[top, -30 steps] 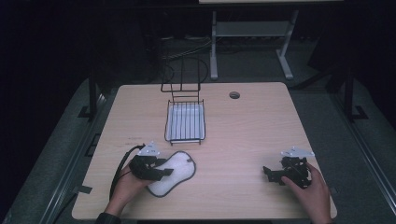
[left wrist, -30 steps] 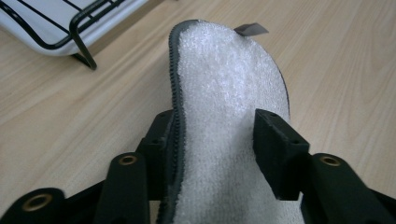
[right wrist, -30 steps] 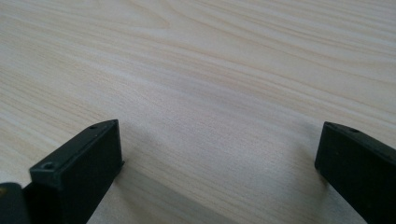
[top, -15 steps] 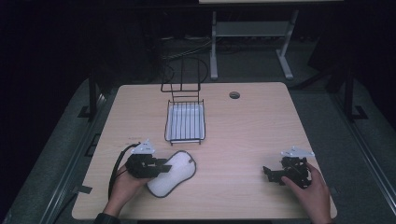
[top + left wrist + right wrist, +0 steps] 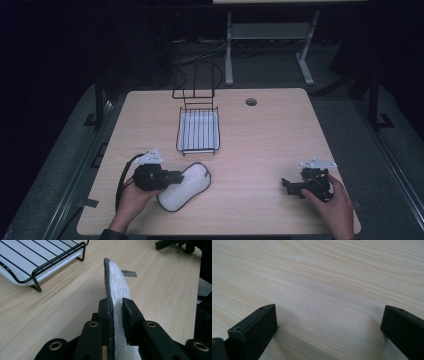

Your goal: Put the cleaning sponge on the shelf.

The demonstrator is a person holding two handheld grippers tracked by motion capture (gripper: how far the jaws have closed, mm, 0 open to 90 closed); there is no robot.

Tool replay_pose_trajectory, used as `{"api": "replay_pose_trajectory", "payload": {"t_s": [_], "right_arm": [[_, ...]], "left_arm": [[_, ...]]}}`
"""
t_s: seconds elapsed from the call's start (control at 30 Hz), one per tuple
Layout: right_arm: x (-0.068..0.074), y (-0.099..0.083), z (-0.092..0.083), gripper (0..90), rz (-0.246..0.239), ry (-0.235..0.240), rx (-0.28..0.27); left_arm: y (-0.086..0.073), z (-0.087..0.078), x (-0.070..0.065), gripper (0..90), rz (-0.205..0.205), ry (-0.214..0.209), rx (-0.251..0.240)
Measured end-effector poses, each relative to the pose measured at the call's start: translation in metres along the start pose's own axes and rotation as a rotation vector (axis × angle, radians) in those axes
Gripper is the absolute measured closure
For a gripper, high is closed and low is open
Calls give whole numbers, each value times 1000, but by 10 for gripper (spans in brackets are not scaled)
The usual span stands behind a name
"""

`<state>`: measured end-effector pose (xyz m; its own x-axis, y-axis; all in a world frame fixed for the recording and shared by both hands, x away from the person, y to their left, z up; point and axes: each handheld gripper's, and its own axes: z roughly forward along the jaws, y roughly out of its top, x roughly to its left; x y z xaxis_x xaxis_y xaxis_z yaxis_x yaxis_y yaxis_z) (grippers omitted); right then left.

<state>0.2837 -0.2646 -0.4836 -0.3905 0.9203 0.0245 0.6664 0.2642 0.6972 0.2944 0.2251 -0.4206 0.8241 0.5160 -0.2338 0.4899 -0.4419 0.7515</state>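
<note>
While the left gripper (image 5: 176,177) lies near the front left of the wooden table (image 5: 270,130), its jaws have just been closing on a white, dark-edged insole (image 5: 186,186), and the left gripper view shows both black pads pressed against the insole (image 5: 117,290), one on each face, with the piece standing on edge between them and its rounded far end pointing away across the wood. From the high view, the insole stretches from the gripper's jaws toward the middle of the table, just in front of a black wire rack (image 5: 198,131) that holds a white tray; the insole and the rack stand close but apart. In the left gripper view a corner of that rack (image 5: 40,263) sits to the upper left, its wire foot resting on the table. A person's left hand (image 5: 131,196) grasps the gripper from below, a black cable looping beside it. Over at the front right, the right gripper (image 5: 290,184) rests low over the table in the person's right hand (image 5: 332,200), well apart from the insole. Its own view shows the two jaws spread wide with bare table (image 5: 327,290) between them and nothing in their grasp.
</note>
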Motion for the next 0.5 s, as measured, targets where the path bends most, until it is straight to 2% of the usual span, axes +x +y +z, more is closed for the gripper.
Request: {"api": "replay_pose_trajectory", "payload": {"t_s": [0.5], "right_arm": [[0, 0, 0, 2, 0, 0, 0]], "left_arm": [[4, -4, -9, 815, 16, -18, -12]]}}
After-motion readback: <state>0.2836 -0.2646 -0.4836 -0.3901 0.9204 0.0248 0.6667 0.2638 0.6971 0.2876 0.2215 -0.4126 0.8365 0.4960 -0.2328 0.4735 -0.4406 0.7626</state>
